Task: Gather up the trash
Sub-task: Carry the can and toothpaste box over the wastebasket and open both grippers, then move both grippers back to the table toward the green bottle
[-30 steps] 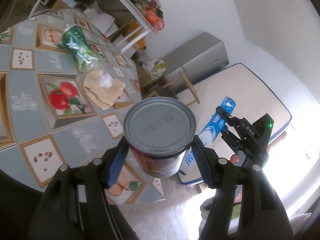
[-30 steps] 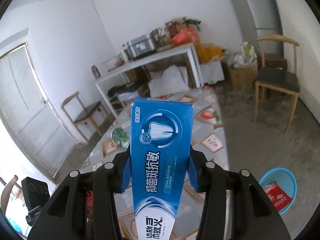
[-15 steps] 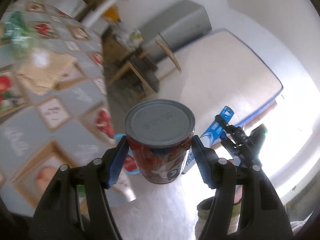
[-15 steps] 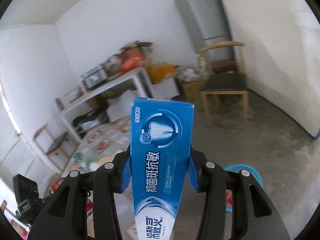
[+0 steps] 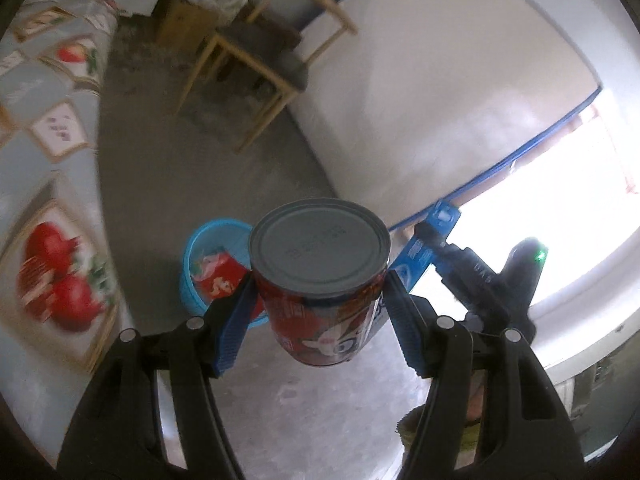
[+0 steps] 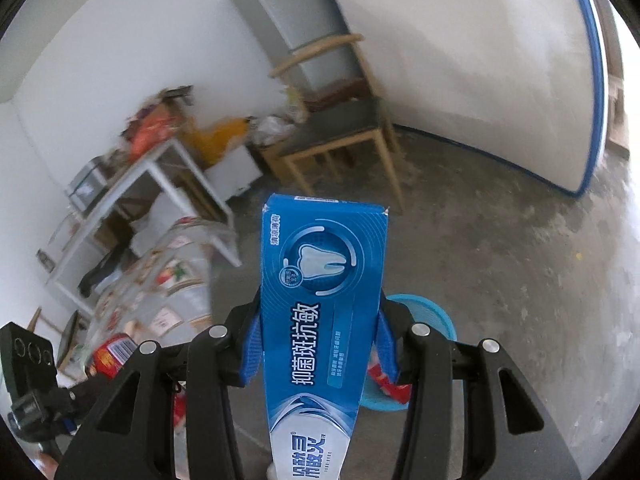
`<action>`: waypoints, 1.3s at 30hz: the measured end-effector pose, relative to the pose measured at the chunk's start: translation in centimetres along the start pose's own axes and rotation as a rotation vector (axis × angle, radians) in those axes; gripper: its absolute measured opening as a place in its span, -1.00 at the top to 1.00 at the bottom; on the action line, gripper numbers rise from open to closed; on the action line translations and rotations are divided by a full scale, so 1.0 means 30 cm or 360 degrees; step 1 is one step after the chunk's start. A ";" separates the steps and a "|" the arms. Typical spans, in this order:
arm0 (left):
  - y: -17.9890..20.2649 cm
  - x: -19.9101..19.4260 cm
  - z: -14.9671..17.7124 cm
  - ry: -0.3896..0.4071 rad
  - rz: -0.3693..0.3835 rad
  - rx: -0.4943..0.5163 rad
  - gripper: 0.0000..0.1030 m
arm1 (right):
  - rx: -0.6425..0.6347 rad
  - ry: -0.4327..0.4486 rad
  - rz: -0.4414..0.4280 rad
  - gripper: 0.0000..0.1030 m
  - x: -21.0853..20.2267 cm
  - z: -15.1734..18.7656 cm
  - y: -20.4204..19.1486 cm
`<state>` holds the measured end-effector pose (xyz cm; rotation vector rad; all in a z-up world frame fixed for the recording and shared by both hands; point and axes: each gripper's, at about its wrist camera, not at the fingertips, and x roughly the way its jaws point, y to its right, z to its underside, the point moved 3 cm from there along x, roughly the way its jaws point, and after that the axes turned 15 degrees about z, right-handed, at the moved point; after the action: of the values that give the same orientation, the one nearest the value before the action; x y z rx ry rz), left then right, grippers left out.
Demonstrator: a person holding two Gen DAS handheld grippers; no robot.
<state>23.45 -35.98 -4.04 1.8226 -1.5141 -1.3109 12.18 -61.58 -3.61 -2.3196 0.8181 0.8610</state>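
Trash is in both grippers at once: a red-labelled tin can (image 5: pixel 320 276) sits clamped between the blue fingers (image 5: pixel 234 330) of the left gripper (image 5: pixel 318 320), and a blue toothpaste box (image 6: pixel 322 304) stands gripped lengthwise in the right gripper (image 6: pixel 320 344), its far end pointing out over the floor. Both items are held in the air, clear of the worktop (image 5: pixel 44 184) with its fruit-patterned cloth, which lies off to the left in the left wrist view.

Judging by this, the pickup is done and the carry is under way; dropping remains. A blue basket (image 5: pixel 208 264) on the concrete floor looks like the target. It already holds some red packaging and lies just past and below the can, and in the right wrist view it is partly hidden behind the box and the fingers. Neither item is over its mouth for certain.

Around it the floor is open. A wooden chair (image 6: pixel 344 136) stands well apart near the grey fridge (image 6: pixel 288 20), and a cluttered white table (image 6: pixel 160 176) is farther left. Nothing blocks the basket; the two grippers, close together, could crowd each other at release.
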 end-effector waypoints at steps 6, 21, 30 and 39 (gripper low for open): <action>-0.101 0.260 -0.051 -0.0161 -0.0251 0.0030 -0.41 | 0.0080 -0.0222 0.0085 -0.26 0.361 0.032 0.056; -0.009 0.026 0.066 -0.0060 -0.0164 0.0134 -0.45 | 0.0237 -0.0665 0.0296 -0.39 0.653 0.447 0.357; 0.074 -0.154 0.136 0.0071 -0.0164 0.0231 -0.50 | 0.0100 -0.0544 0.0242 -0.39 0.411 0.415 0.304; 0.081 -0.431 0.248 0.0297 -0.0325 0.0302 -0.62 | -0.0140 -0.0420 0.0091 -0.41 0.142 0.371 0.088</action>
<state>16.40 -23.09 -0.52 2.2024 -1.4233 -1.0773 8.67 -57.67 -14.64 -2.2017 0.7479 1.2198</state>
